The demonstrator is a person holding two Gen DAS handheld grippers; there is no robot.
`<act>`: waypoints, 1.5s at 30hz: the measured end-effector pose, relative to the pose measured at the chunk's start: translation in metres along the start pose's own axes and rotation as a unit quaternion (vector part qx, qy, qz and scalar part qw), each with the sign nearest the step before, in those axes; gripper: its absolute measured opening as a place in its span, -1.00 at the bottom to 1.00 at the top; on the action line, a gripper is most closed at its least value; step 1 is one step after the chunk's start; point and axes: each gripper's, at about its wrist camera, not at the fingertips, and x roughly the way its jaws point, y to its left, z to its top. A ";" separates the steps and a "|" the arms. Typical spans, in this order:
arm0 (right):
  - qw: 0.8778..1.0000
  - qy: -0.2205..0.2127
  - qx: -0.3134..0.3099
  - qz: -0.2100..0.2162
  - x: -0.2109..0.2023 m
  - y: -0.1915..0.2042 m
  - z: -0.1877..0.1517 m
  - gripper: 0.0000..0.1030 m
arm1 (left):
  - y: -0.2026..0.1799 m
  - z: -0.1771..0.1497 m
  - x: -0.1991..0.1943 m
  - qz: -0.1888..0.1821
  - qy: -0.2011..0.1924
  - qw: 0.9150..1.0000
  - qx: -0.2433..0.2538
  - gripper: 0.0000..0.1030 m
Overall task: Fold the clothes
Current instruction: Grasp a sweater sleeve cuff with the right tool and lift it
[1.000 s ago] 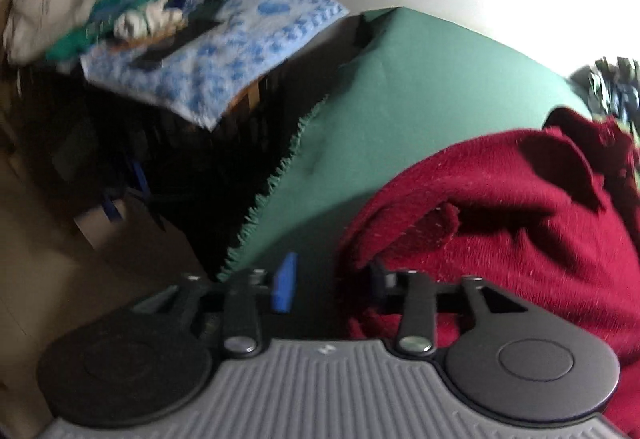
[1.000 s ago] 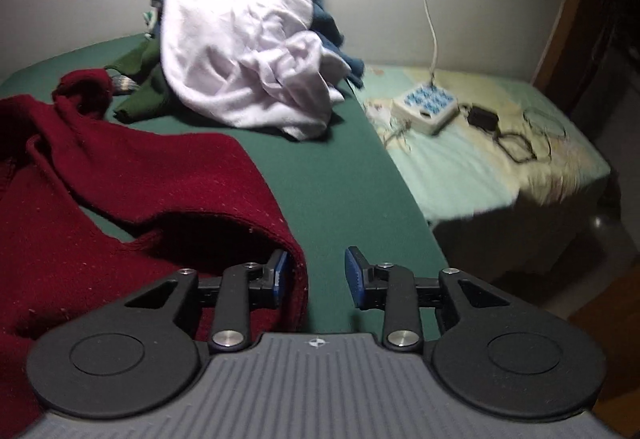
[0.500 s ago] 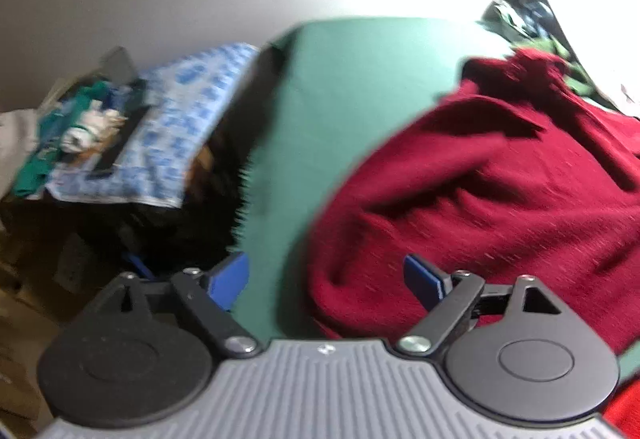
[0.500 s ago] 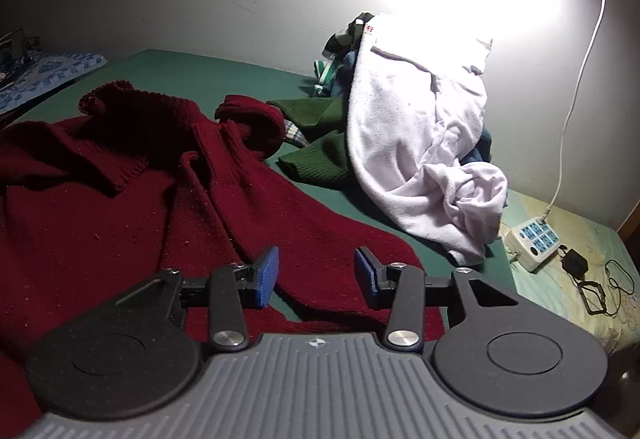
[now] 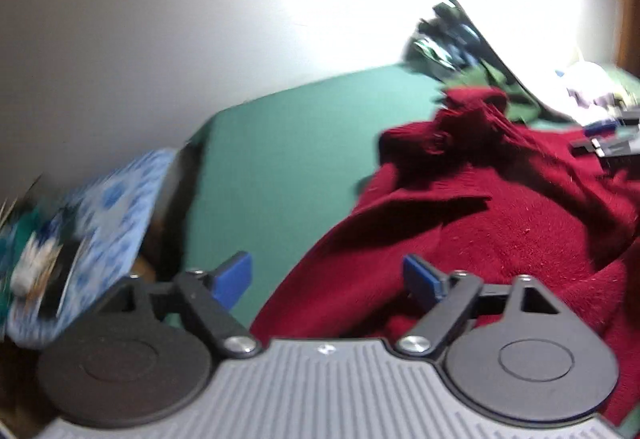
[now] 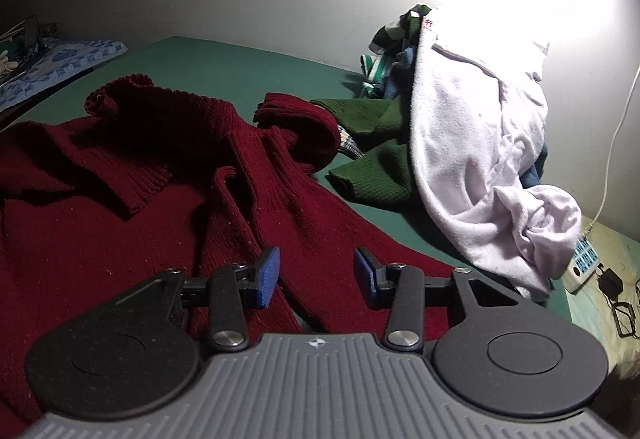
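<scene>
A dark red knit sweater [image 6: 120,207] lies rumpled on the green bed cover [image 6: 224,63]; it also shows in the left wrist view [image 5: 500,231]. My left gripper [image 5: 328,277] is open wide and empty, above the sweater's left edge. My right gripper [image 6: 316,275] is open and empty, just above a long sleeve or strip of the sweater [image 6: 304,223]. The right gripper's tip shows at the far right of the left wrist view [image 5: 608,143].
A pile of clothes stands at the back right: a white garment [image 6: 480,143], a dark green one [image 6: 376,163]. A blue-patterned cloth with clutter [image 5: 112,223] lies left of the bed. A power strip [image 6: 582,265] and cables lie on the pale sheet at right.
The left gripper let go of the sweater's edge and opened wide, and its view swung right. The right gripper lifted and turned left over the sweater, staying open.
</scene>
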 end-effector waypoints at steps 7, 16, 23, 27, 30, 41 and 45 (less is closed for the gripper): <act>1.000 0.023 0.011 0.008 0.026 0.009 0.007 -0.20 | -0.016 0.014 0.065 -0.034 0.050 0.998 0.036 -0.04; 0.999 0.025 0.019 0.021 0.044 0.020 0.005 -0.24 | -0.014 0.008 0.081 -0.035 0.055 0.998 0.000 -0.89; 0.995 -0.003 0.092 0.025 0.028 0.000 0.007 -0.87 | 0.015 0.008 0.059 0.001 0.014 0.996 -0.082 -1.00; 0.992 -0.030 0.125 -0.001 0.008 -0.019 0.008 -0.94 | 0.045 0.008 0.046 0.008 -0.001 0.991 -0.130 -1.00; 0.986 -0.040 0.163 -0.014 -0.003 -0.044 0.010 -0.94 | 0.054 0.007 0.047 -0.008 0.012 0.992 -0.129 -1.00; 0.974 -0.033 0.212 -0.078 -0.018 -0.087 -0.008 -0.94 | 0.012 0.009 0.080 -0.053 0.047 0.997 0.000 -0.10; 0.967 -0.025 0.234 -0.098 -0.023 -0.102 -0.020 -0.94 | 0.006 0.011 0.088 -0.060 0.061 0.996 0.011 -0.61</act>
